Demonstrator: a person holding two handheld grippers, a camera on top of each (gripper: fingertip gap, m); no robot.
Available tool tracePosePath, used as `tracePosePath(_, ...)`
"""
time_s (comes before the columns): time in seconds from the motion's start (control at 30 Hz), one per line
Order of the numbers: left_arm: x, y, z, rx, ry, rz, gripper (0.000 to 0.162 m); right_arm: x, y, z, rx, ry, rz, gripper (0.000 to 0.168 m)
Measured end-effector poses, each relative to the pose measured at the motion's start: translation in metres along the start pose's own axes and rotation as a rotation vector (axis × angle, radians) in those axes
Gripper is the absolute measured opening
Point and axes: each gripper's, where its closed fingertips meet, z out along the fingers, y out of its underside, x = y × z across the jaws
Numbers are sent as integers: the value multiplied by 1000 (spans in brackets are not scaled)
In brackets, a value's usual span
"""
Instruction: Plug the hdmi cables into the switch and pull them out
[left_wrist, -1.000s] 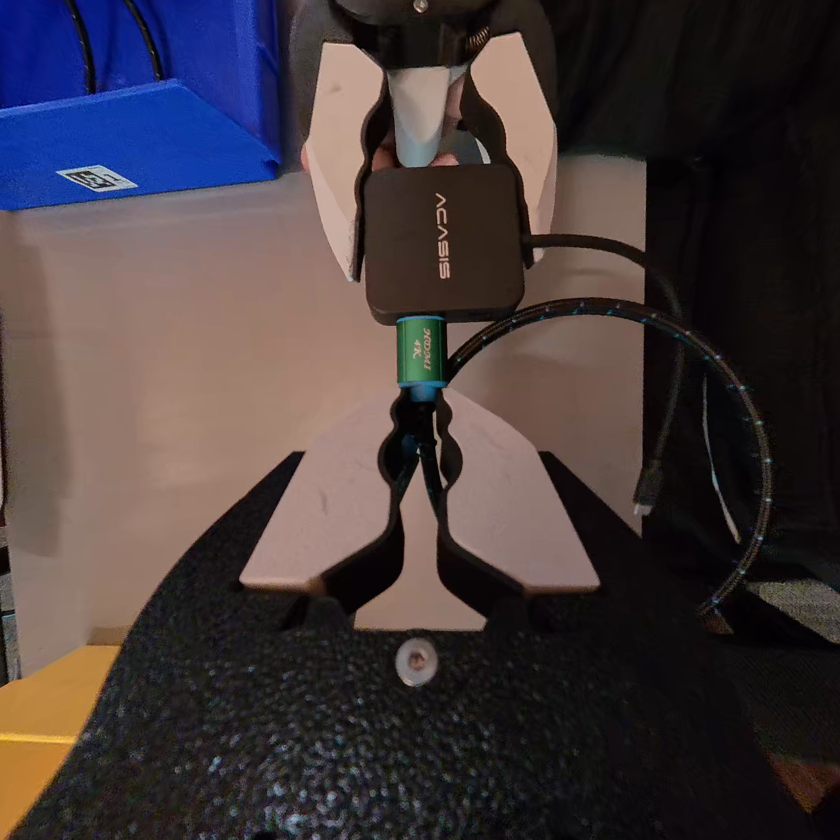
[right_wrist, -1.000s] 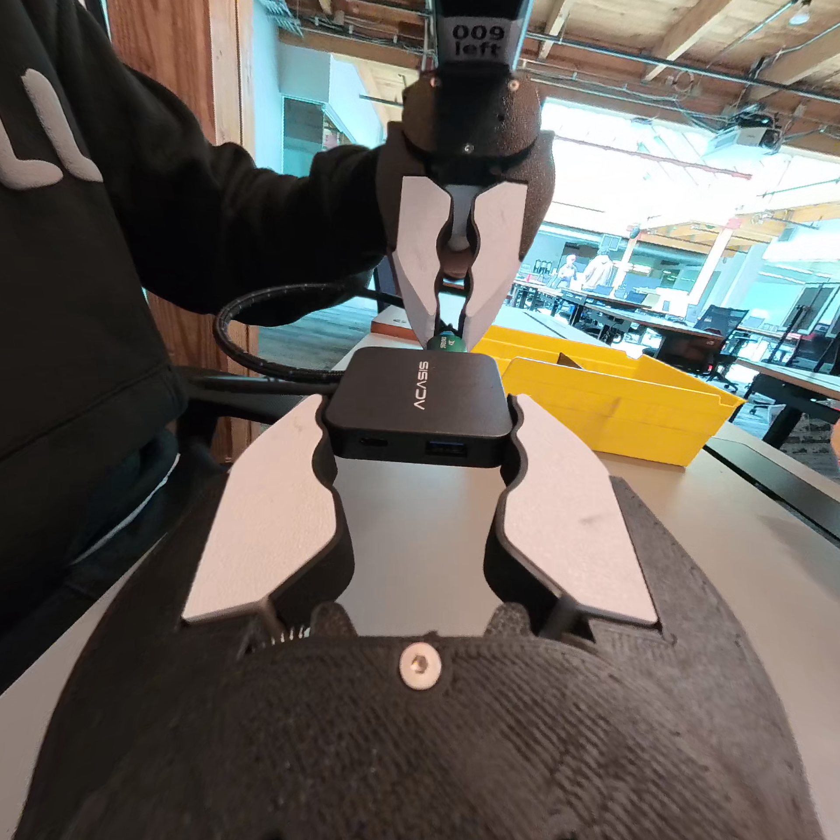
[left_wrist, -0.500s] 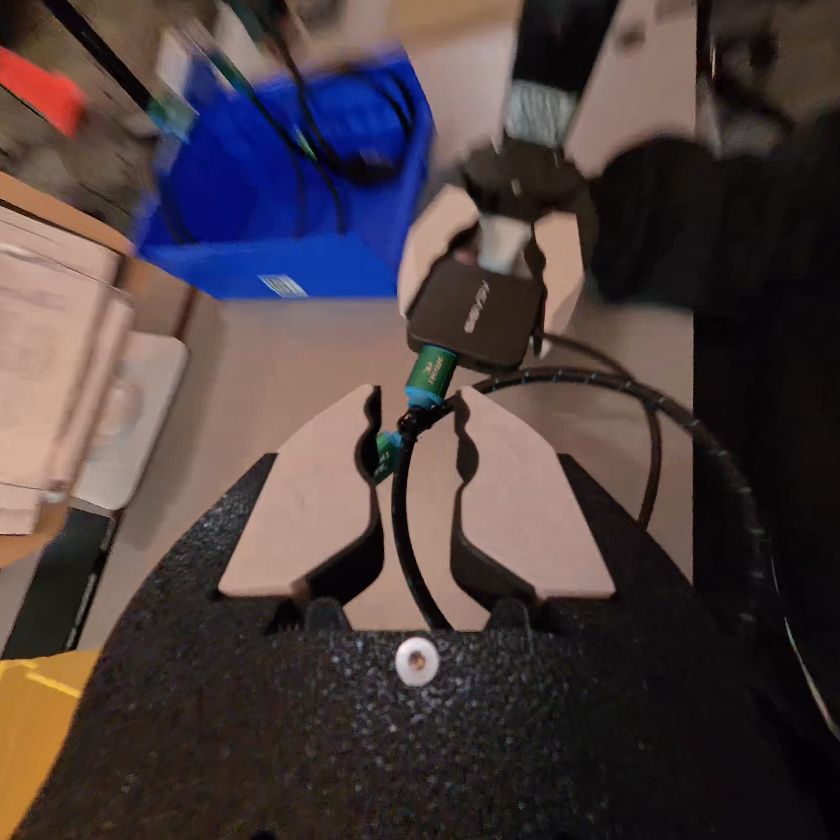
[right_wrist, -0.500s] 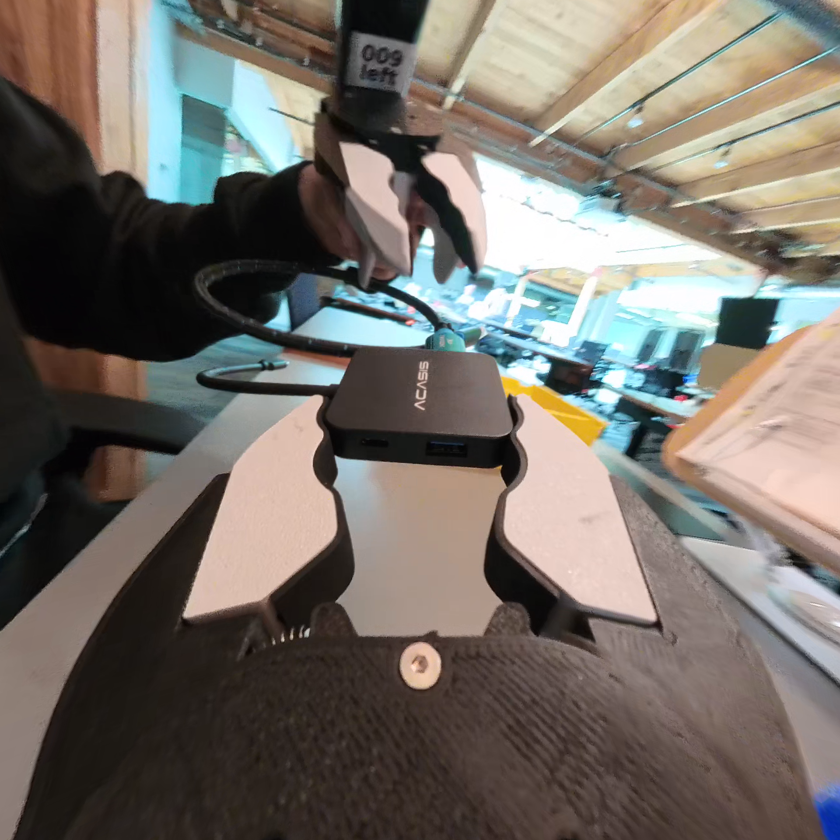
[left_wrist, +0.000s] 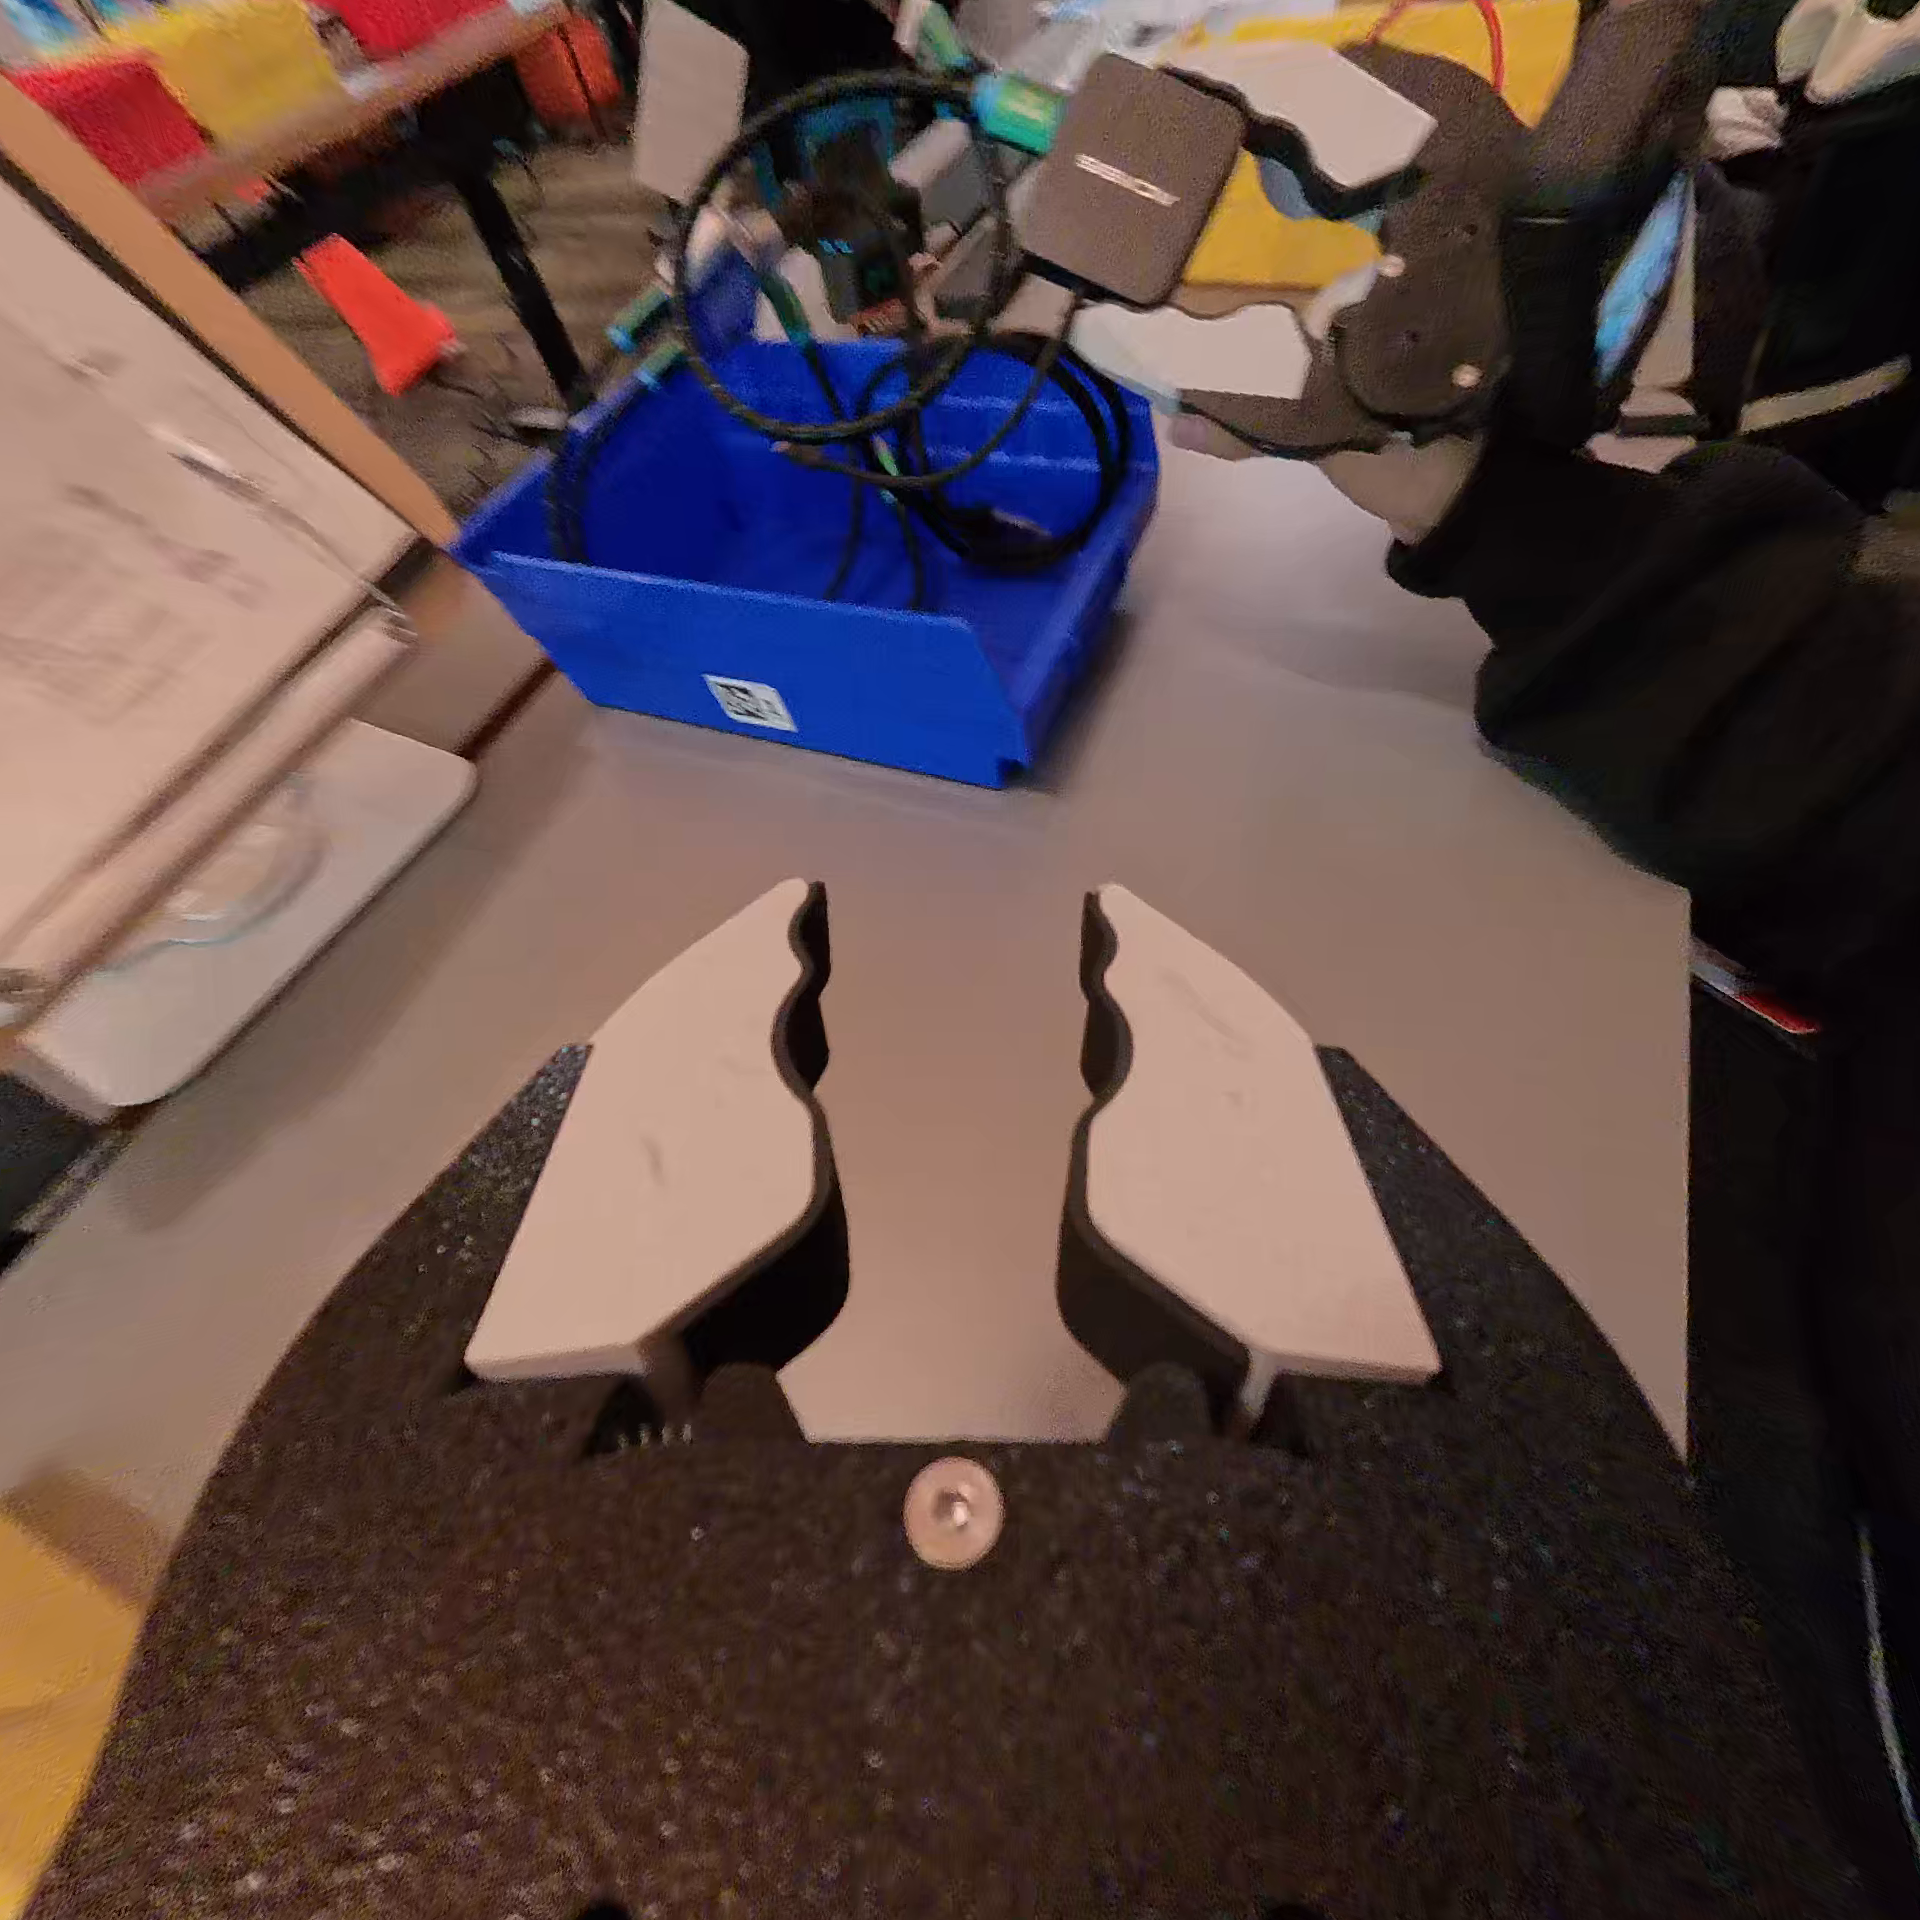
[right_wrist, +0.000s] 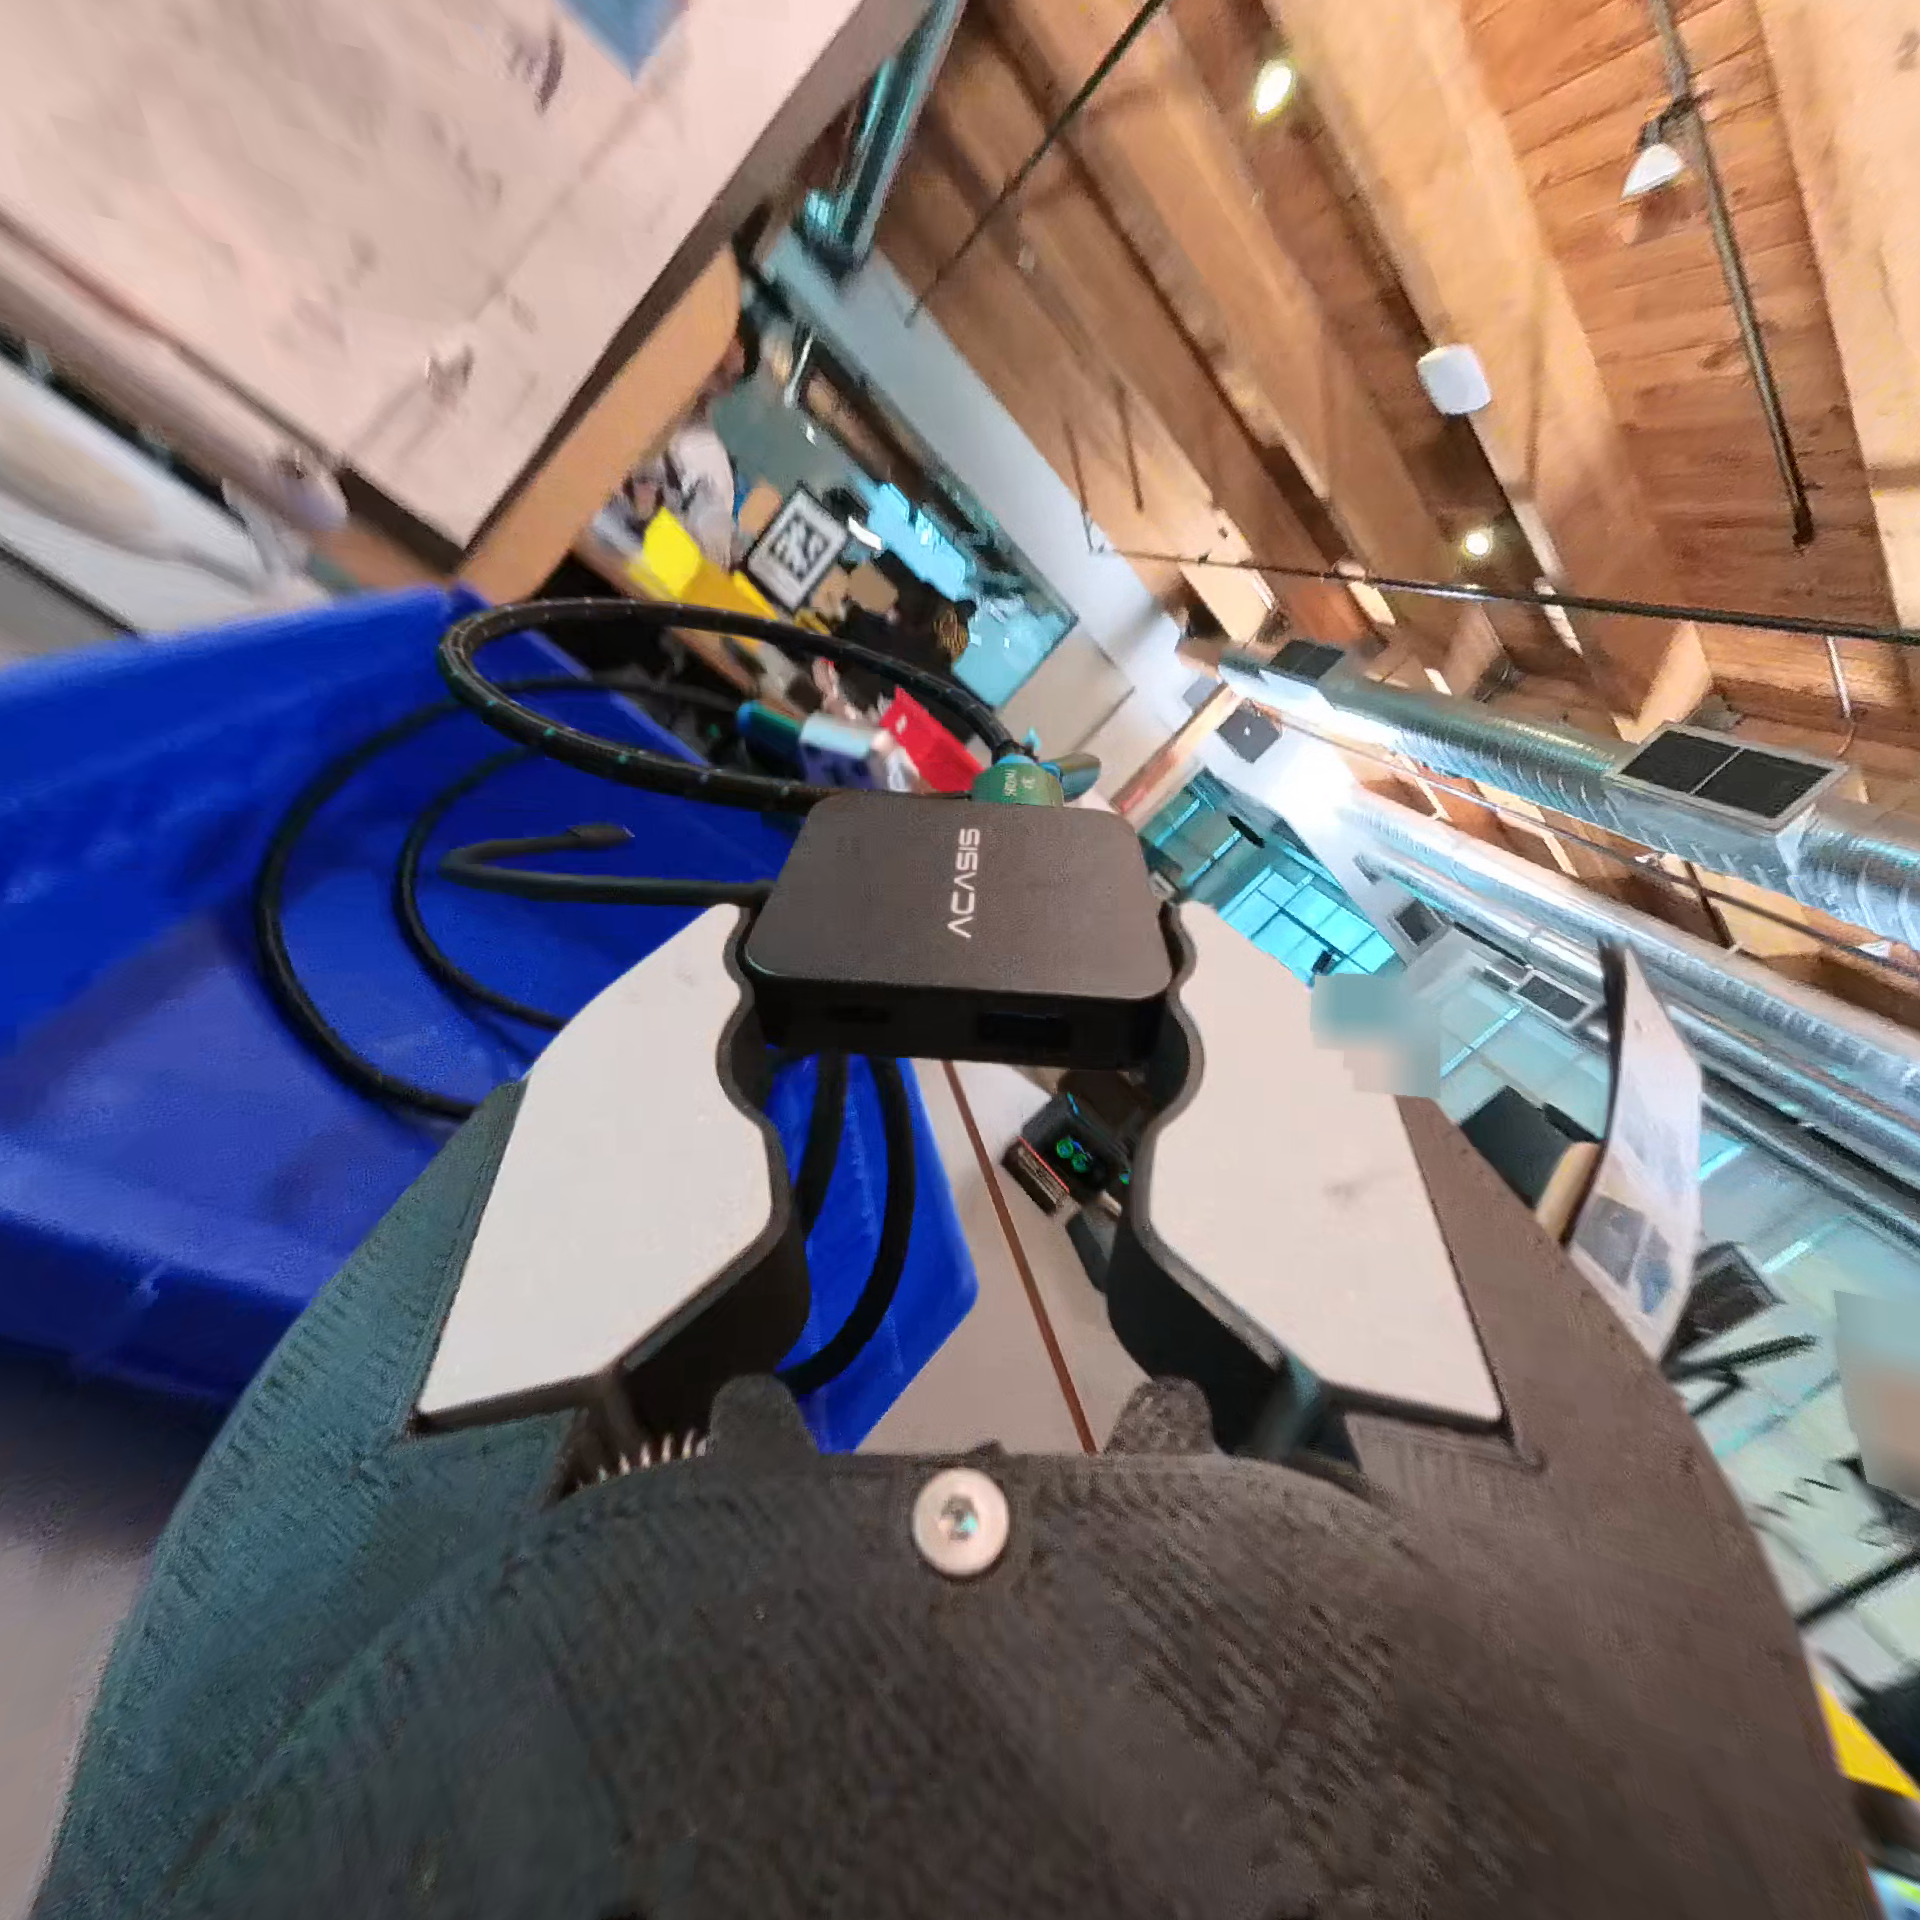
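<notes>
Right wrist view: right gripper (right_wrist: 961, 997) fingers pinch the switch (right_wrist: 961, 914), cable plug (right_wrist: 1018, 781) seated at 12 o'clock; left gripper (left_wrist: 954, 1003), spread empty, must regrasp to unplug.

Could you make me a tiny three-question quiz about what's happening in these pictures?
1. True or false: the left gripper holds a cable.
2. What does the right gripper hold? A) the switch B) the blue bin C) nothing
3. Fill in: the green plug is ____ the switch.

Key: 1 false, it is open and empty. 2 A. 3 plugged into, at its far edge, with its braided cable looping over the bin.
</notes>
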Motion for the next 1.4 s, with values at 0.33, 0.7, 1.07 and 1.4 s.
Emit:
tracePosePath(0.33, 42, 16, 107, -74, 116, -130, 67, -98, 23, 12, -194, -408, 124, 91)
tracePosePath(0.7, -22, -3, 185, 27, -286, -353, 102, 8, 15, 2, -167, -217, 658, 92)
tracePosePath(1.07, -42, 13, 200, -88, -416, -99, 28, 9, -7, -2, -135, -249, 671, 84)
tracePosePath(1.4, -46, 85, 52, 5, -446, -204, 4, -28, -109, -36, 79, -526, 665, 85)
